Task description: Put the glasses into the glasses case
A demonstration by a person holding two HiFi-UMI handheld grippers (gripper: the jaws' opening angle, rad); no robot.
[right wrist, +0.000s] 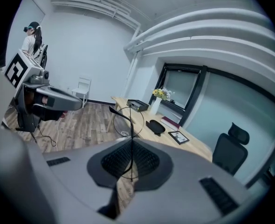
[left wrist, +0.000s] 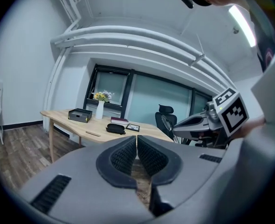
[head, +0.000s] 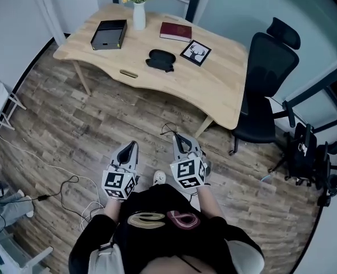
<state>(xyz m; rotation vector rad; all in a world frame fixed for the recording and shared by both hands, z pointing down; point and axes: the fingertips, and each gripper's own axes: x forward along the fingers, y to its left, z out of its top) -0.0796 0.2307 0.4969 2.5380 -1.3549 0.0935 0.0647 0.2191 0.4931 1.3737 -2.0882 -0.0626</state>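
Note:
A black glasses case (head: 161,59) lies near the middle of the wooden table (head: 214,90), far ahead of me; it also shows in the left gripper view as the case (left wrist: 115,129) and in the right gripper view as the case (right wrist: 156,126). My right gripper (head: 180,138) is shut on thin wire-framed glasses (right wrist: 128,120), whose round lens rim sticks up beyond the pads. In the head view the glasses (head: 168,131) show as a fine loop at its tip. My left gripper (head: 131,147) is beside it, shut and holding nothing. Both grippers hang over the floor, well short of the table.
On the table stand a black box (head: 108,34), a white vase with flowers (head: 139,13), a red book (head: 175,31), a framed deer picture (head: 195,52) and a small wooden piece (head: 128,73). A black office chair (head: 265,90) stands at the table's right. Cables (head: 60,190) trail on the floor at left.

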